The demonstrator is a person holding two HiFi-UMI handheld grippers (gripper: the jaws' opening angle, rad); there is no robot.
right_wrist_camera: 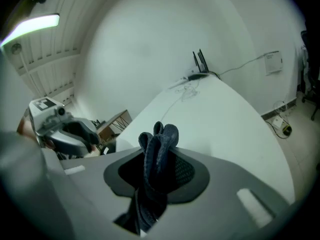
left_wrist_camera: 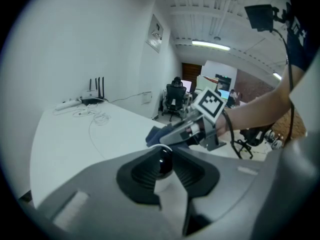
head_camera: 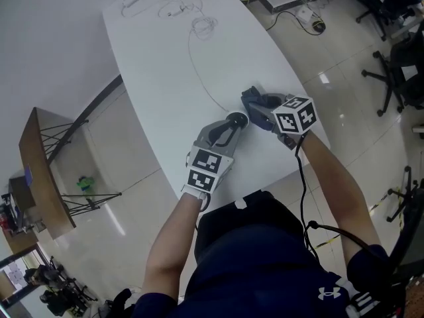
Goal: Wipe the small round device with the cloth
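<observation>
The small round device (head_camera: 237,118), black on top with a white base, stands near the front edge of the white table (head_camera: 165,78). My left gripper (head_camera: 233,127) is shut on it; in the left gripper view the black pads (left_wrist_camera: 137,176) press on the device (left_wrist_camera: 163,160) from both sides. My right gripper (head_camera: 260,106) is shut on a bunched dark blue cloth (head_camera: 252,98), just right of the device. In the right gripper view the cloth (right_wrist_camera: 158,154) sticks up between the jaws. In the left gripper view the cloth (left_wrist_camera: 155,134) hangs close behind the device.
A thin white cable (head_camera: 199,65) runs down the table from a tangle of cables at the far end. A router with antennas (left_wrist_camera: 93,95) stands there. Office chairs (head_camera: 401,65) are on the floor to the right, a wooden side table (head_camera: 41,171) to the left.
</observation>
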